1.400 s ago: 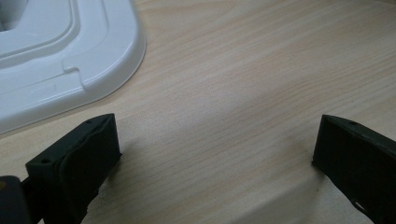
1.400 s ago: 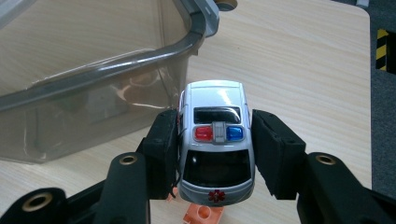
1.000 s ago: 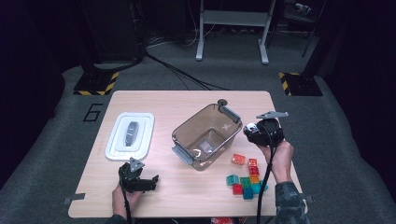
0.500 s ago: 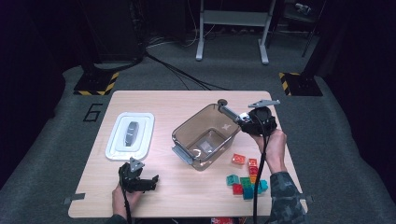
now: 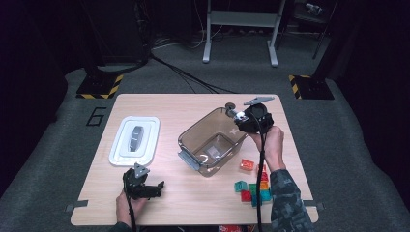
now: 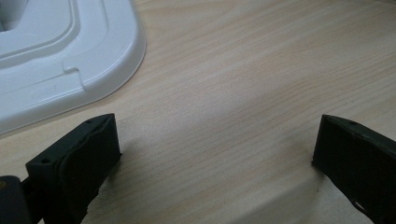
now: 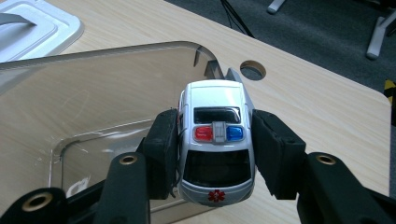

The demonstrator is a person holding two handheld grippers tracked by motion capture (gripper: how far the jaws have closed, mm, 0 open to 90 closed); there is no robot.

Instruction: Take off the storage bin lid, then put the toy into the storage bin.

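From the high view, the right gripper [image 5: 240,117] hangs over the far right rim of the clear bin [image 5: 193,140], carrying something small and pale, hard to make out at this distance. The left gripper [image 5: 153,186] rests low on the table [image 5: 193,104], jaws spread, near the white lid [image 5: 126,157].

In the left gripper view, bare wood lies between the spread jaws; the lid sits beyond the left jaw, likely set aside to keep the bin open.

In the right gripper view, the jaws pinch the toy ambulance [image 7: 215,140] by its flanks, roof up, with the bin's floor [image 7: 93,112] below and ahead of them, probably so it can be dropped in level.
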